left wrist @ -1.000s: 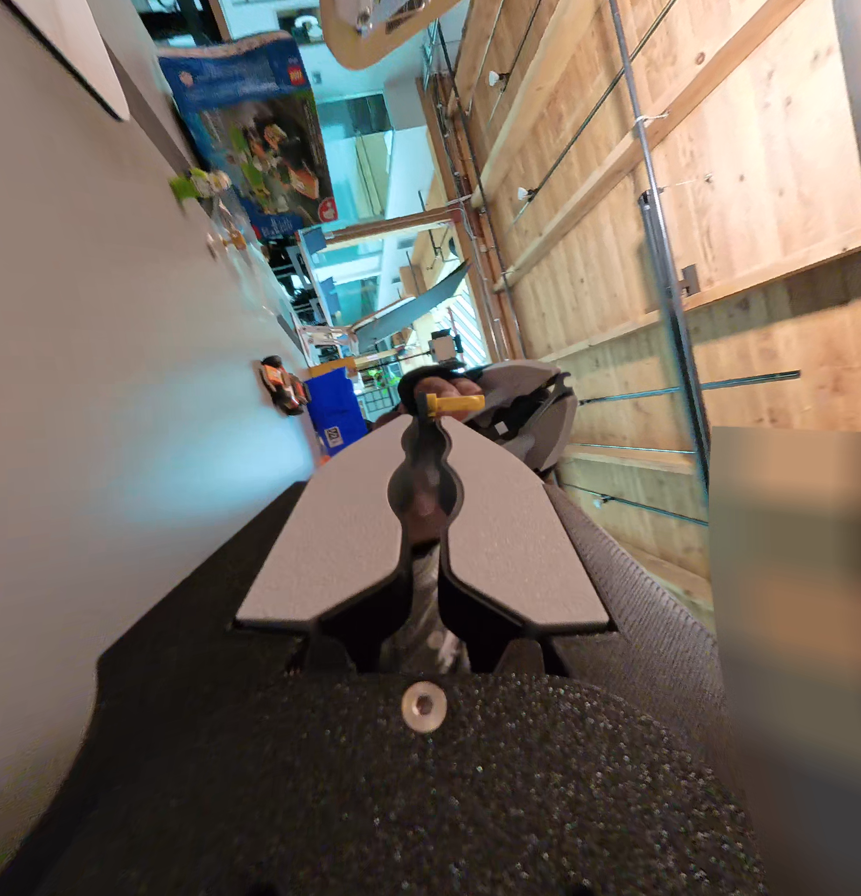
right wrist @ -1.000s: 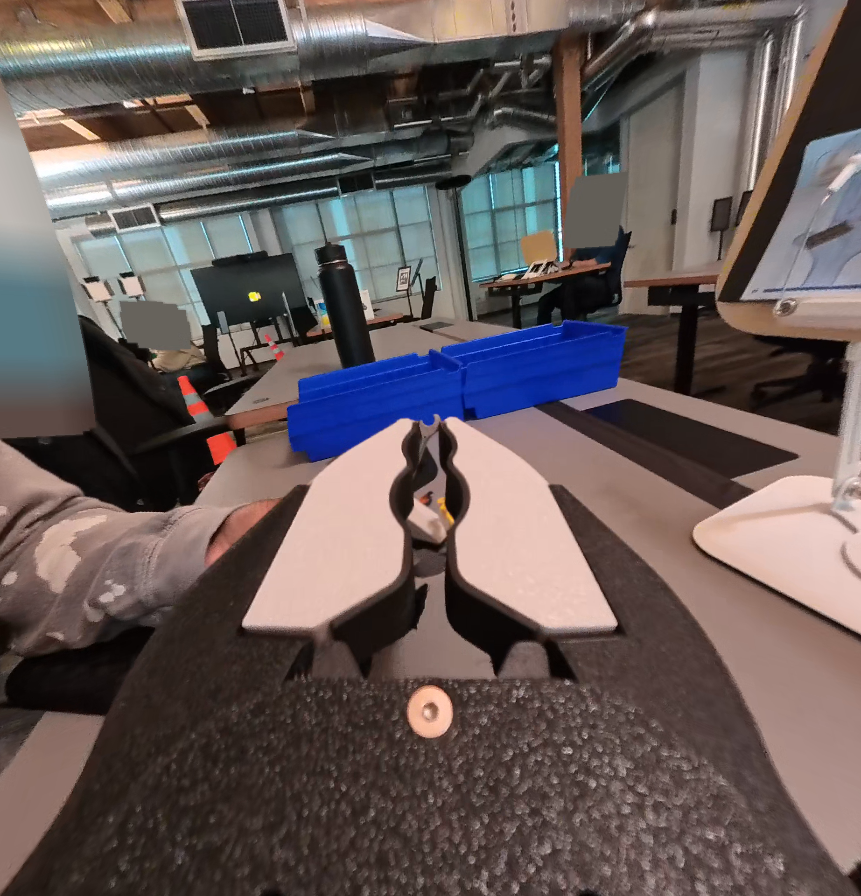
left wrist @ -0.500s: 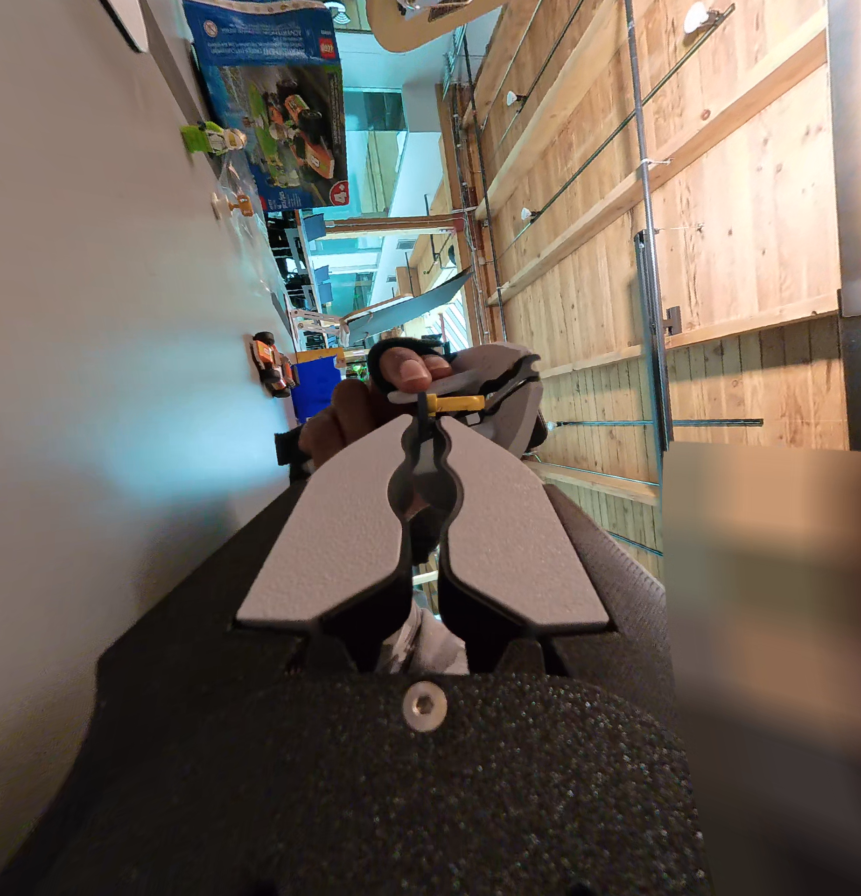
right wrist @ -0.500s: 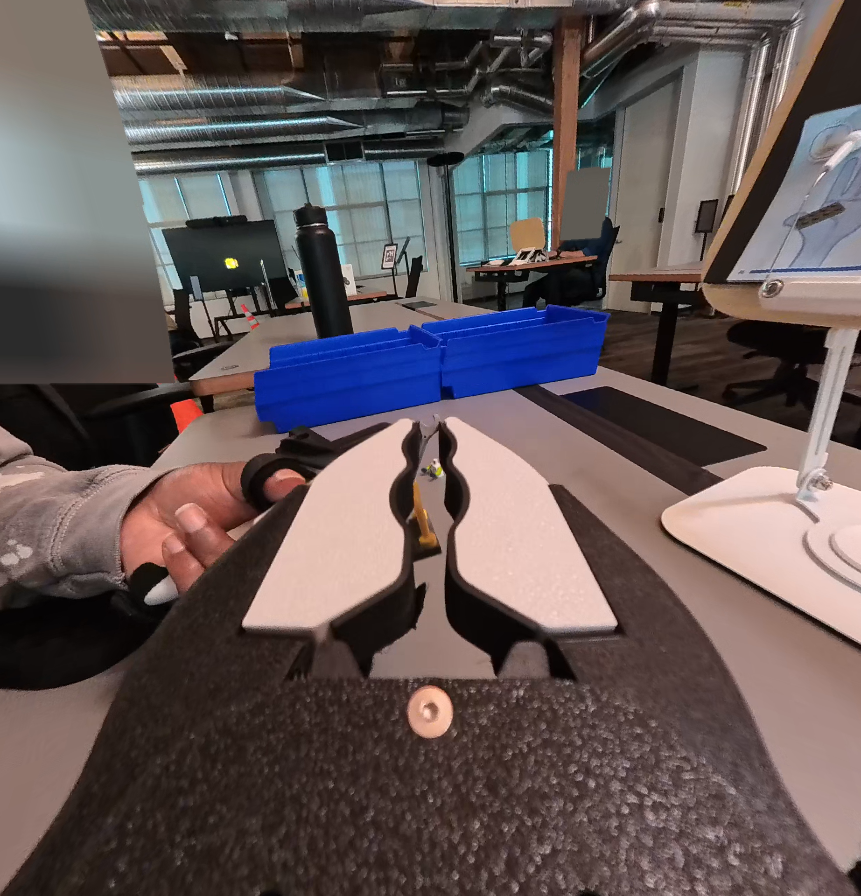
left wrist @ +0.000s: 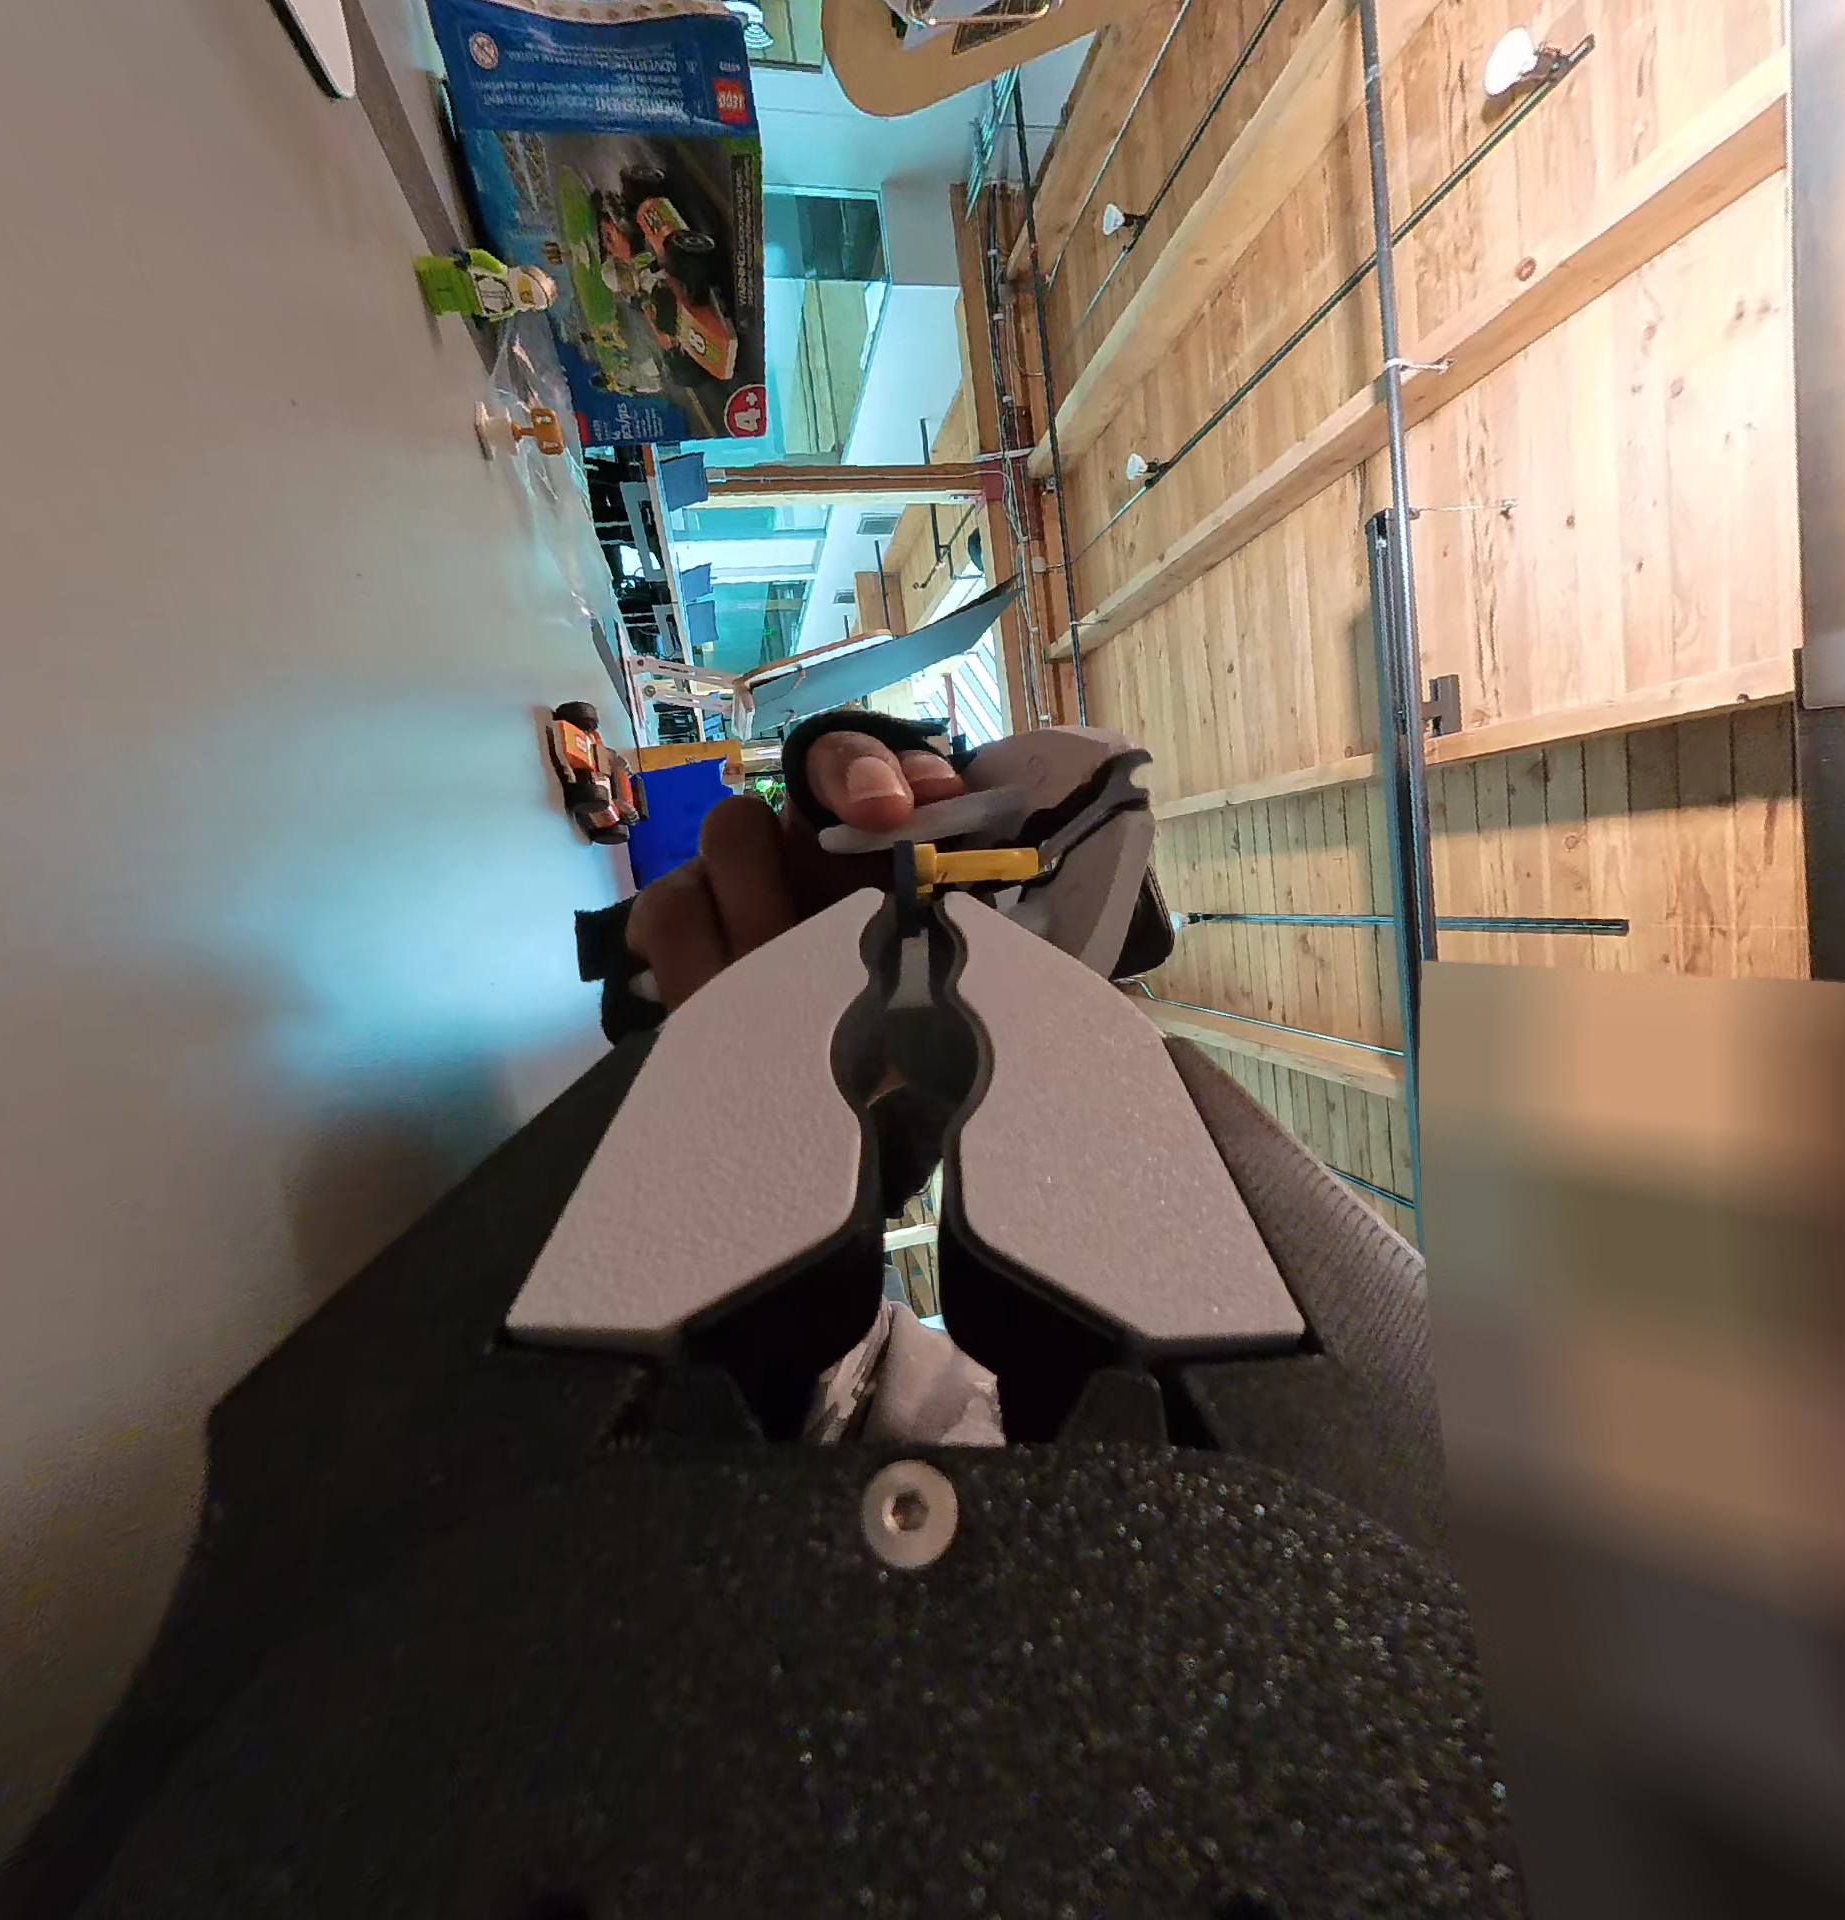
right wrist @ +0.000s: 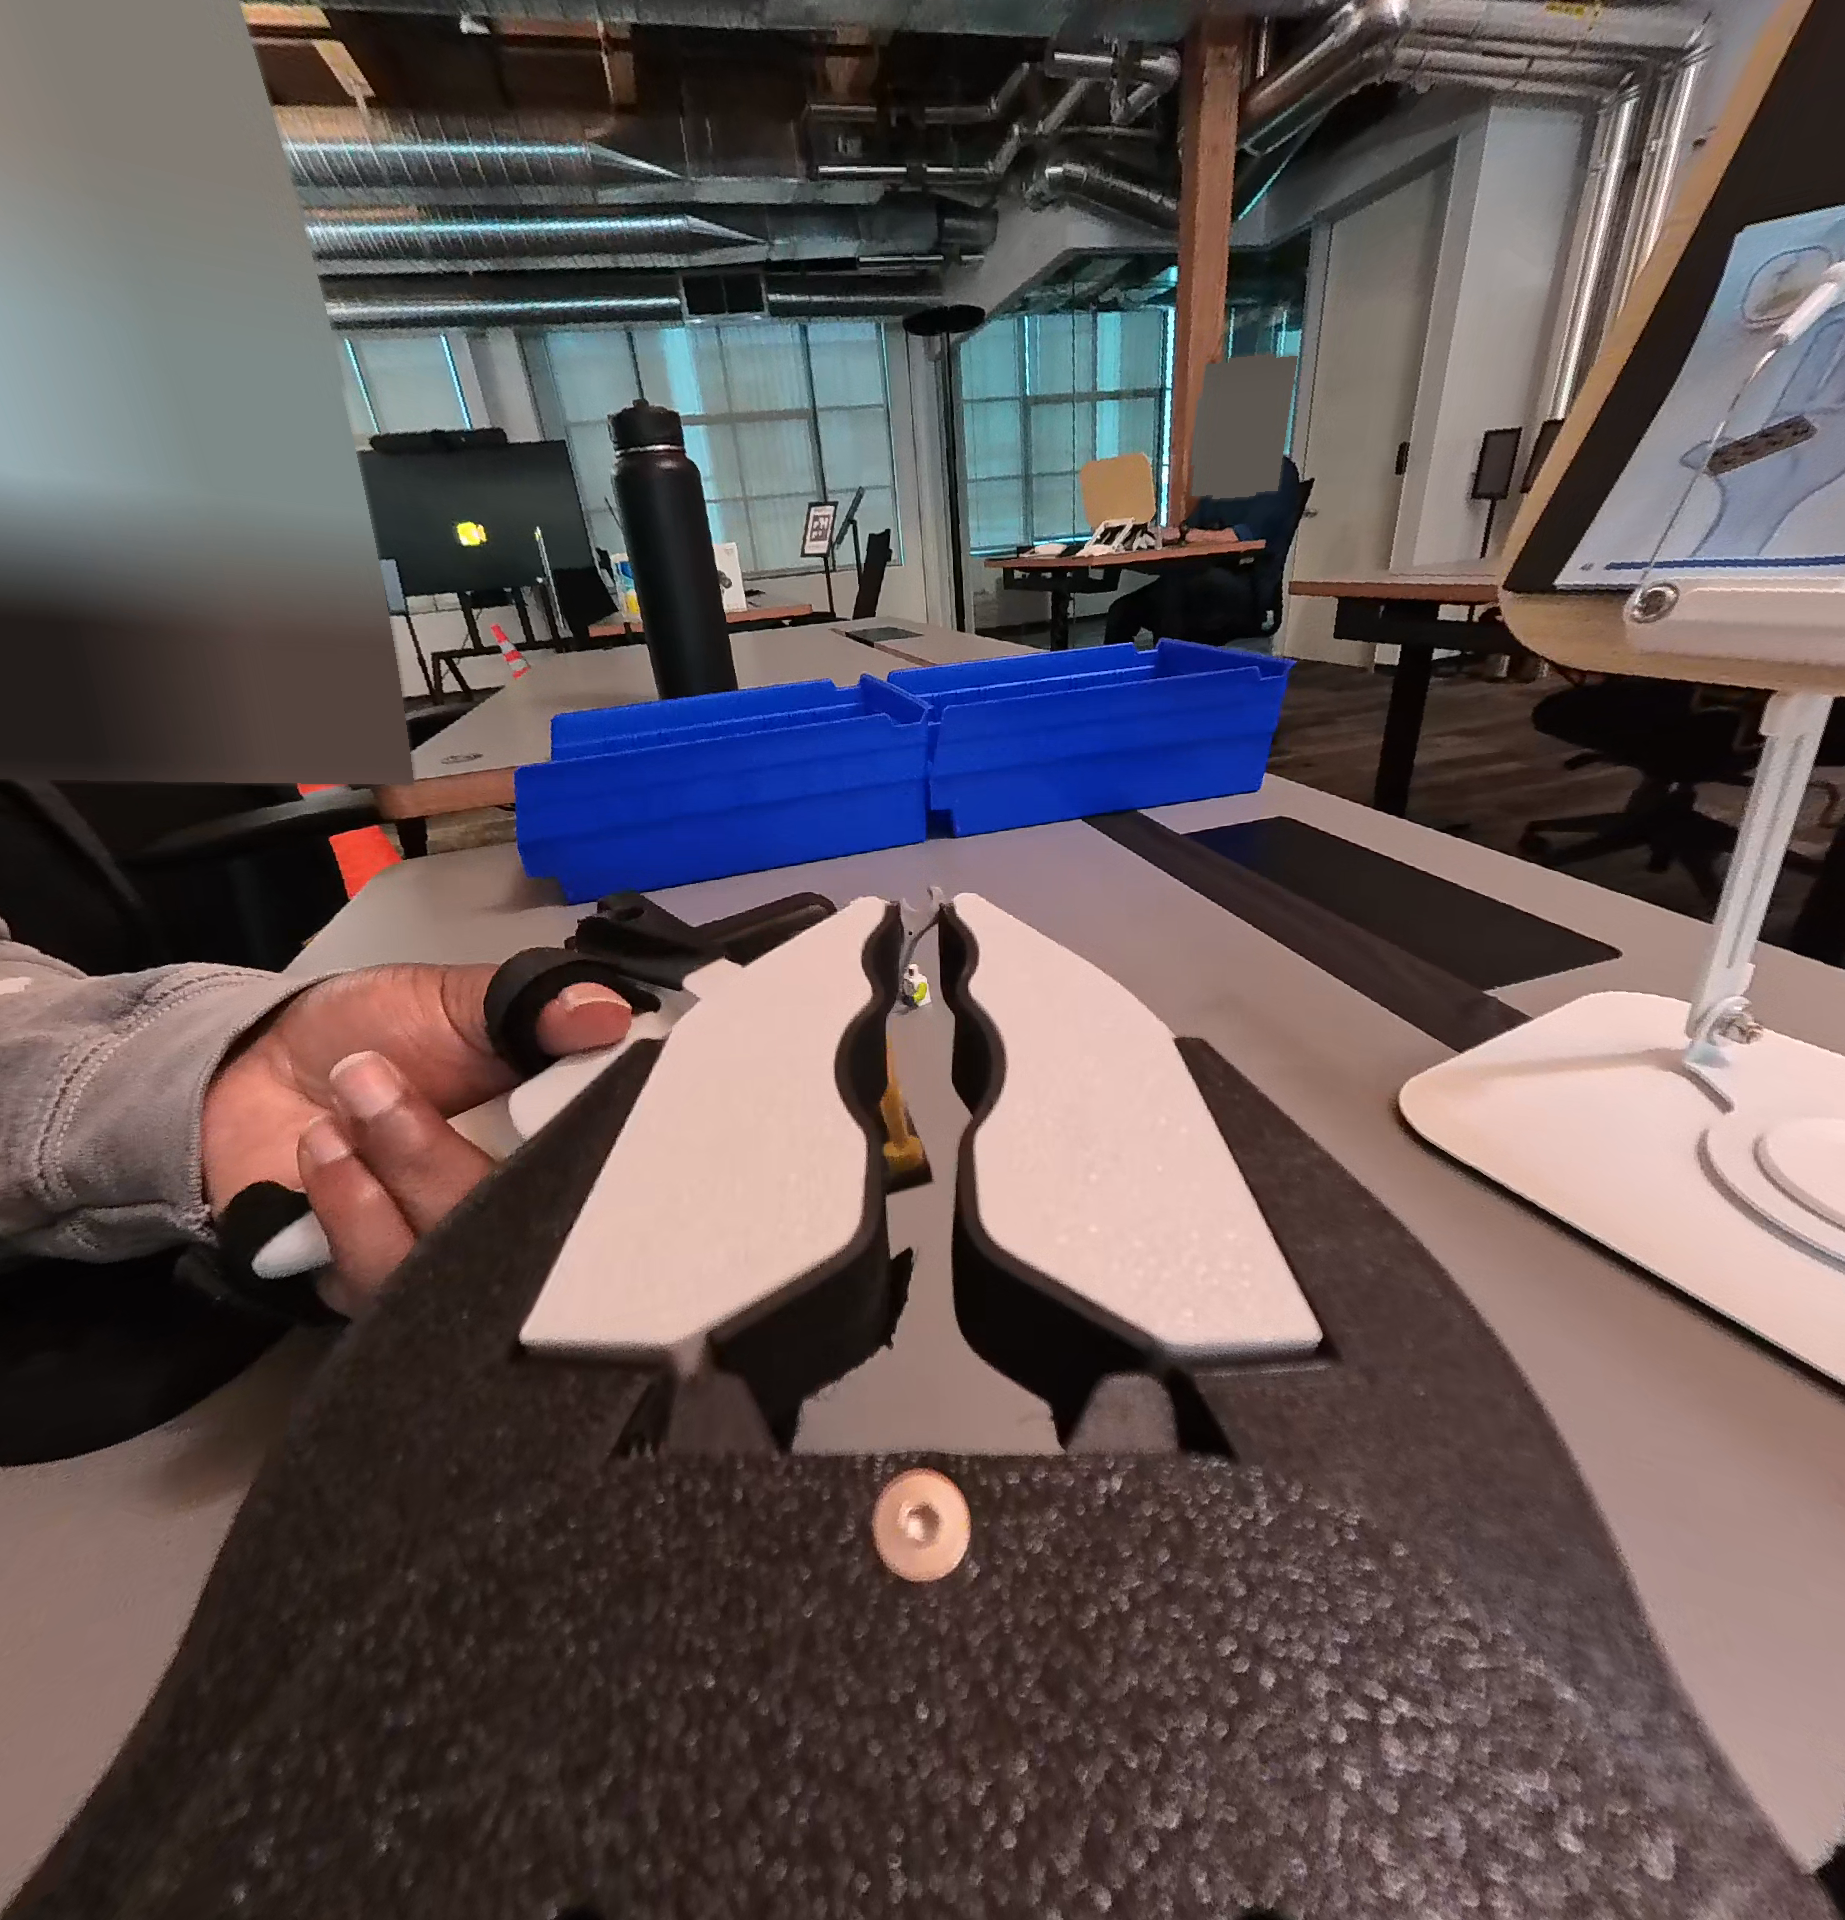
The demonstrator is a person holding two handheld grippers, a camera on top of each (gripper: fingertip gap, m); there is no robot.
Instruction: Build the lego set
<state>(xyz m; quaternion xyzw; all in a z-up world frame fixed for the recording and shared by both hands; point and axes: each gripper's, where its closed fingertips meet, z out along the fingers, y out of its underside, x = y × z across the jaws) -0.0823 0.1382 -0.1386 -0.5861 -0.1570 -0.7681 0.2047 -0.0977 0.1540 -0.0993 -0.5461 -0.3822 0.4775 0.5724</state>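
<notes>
Now left hand-held gripper clamped on black piece carrying yellow rod; right hand-held gripper pinching rod's far tip. Light, stiff, slippery plastic; grip near joint.

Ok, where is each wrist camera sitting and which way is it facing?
Left wrist view: on the left gripper, rolled sideways so the table stands at left; faces the right gripper and right hand.
Right wrist view: on the right gripper, upright, facing across the table to the blue bins; left hand at left.
Shared: the yellow piece.
</notes>
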